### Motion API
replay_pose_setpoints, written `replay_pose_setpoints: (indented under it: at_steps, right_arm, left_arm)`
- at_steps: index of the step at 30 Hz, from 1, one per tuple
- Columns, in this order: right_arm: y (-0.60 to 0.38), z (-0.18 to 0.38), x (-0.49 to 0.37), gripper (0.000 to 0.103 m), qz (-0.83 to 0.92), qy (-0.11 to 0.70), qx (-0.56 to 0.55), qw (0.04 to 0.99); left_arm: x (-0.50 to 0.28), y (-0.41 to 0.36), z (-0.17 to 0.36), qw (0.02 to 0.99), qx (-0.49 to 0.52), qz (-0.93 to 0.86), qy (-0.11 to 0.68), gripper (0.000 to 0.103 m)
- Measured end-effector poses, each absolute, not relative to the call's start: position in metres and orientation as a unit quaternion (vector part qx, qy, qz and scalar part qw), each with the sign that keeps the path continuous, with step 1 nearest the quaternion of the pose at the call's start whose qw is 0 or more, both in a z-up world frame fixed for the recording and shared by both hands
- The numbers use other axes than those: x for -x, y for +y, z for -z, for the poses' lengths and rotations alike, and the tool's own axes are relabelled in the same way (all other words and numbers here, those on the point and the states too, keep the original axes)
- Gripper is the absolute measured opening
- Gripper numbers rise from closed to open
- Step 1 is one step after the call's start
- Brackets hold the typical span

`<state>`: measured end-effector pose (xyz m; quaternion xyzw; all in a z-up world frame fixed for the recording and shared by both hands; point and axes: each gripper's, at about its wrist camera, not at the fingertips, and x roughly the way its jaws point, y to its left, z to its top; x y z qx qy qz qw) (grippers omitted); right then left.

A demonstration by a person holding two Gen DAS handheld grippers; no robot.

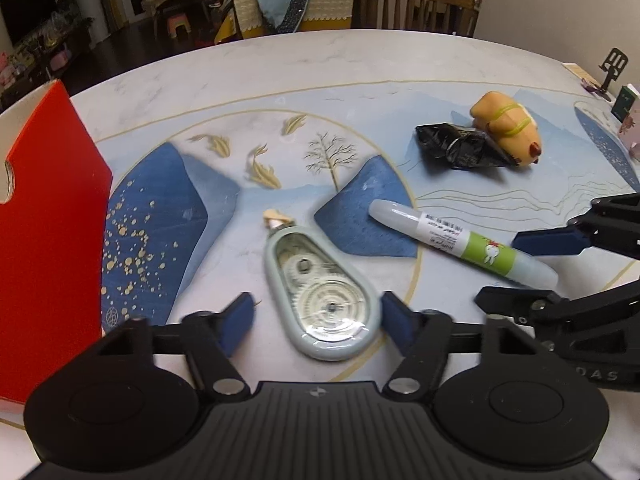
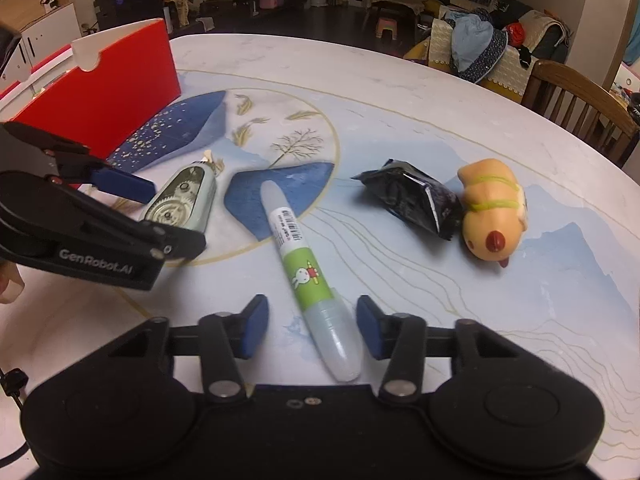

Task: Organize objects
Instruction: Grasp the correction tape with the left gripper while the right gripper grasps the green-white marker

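Observation:
A pale green correction tape dispenser lies on the table between the open fingers of my left gripper; it also shows in the right wrist view. A white and green glue pen lies with its clear end between the open fingers of my right gripper; it also shows in the left wrist view. A black crumpled packet and an orange squishy toy lie side by side to the right. A red box stands open at the left.
The table is round with a blue painted pattern. A wooden chair stands at its far edge. A black phone stand and small boxes sit at the table's right edge.

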<state>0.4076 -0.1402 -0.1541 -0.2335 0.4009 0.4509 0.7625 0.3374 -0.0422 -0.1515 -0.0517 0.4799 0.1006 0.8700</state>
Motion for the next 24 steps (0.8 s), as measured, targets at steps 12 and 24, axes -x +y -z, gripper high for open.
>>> replay_pose_setpoints:
  at_steps: [12, 24]
  right_arm:
    - [-0.153, 0.149, -0.403, 0.022, -0.434, 0.452, 0.15, 0.765]
    - [-0.172, 0.133, -0.372, 0.022, -0.433, 0.507, 0.068, 0.743]
  left_arm:
    - [-0.322, -0.042, 0.141, 0.875, 0.059, -0.081, 0.473, 0.056]
    - [-0.277, -0.028, 0.129, 0.874, 0.132, -0.075, 0.462, 0.055]
